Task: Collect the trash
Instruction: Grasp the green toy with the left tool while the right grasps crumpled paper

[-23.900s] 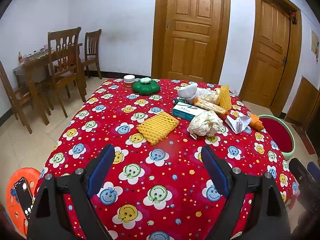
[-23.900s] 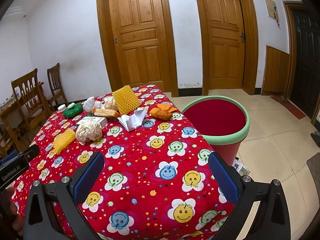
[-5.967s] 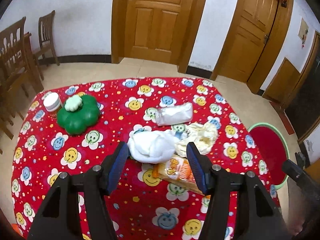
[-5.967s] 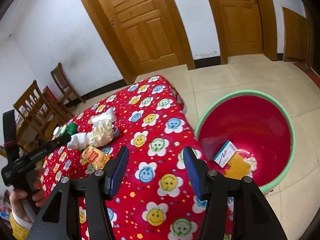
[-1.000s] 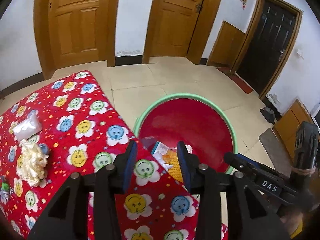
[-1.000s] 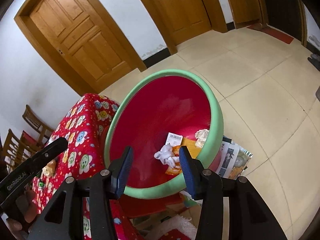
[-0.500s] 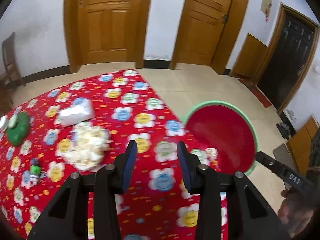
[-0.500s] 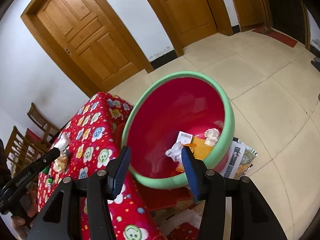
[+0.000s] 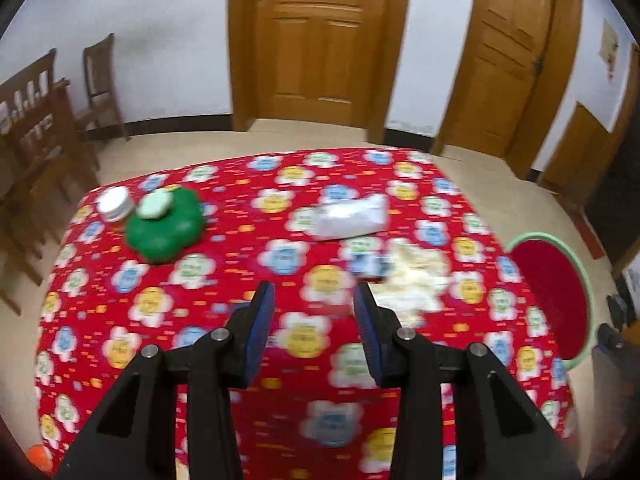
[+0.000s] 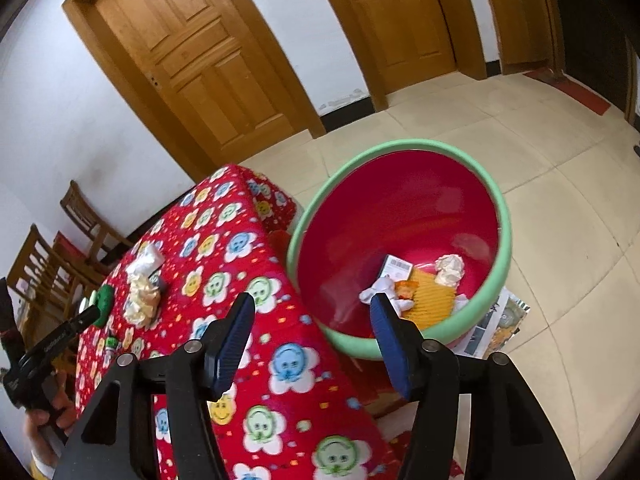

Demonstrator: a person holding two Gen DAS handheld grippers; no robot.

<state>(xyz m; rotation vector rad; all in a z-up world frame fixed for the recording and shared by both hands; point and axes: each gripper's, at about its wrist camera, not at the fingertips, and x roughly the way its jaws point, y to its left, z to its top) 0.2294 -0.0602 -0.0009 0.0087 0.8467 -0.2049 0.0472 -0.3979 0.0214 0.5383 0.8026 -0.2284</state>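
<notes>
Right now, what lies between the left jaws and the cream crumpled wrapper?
Only bare tablecloth, seen in the left wrist view: the open left gripper is empty, with the cream crumpled wrapper just right of it.

Glossy plastic bin (image 10: 400, 216), wooden doors (image 9: 320, 40)

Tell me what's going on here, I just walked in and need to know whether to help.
A person is clearing trash off the red tablecloth with two handheld grippers. Both the left gripper and the right gripper have open, empty jaws. The red bin beside the table already holds several pieces. A crumpled yellowish wrapper and a white plastic bag are still on the table, nearest the left gripper.
</notes>
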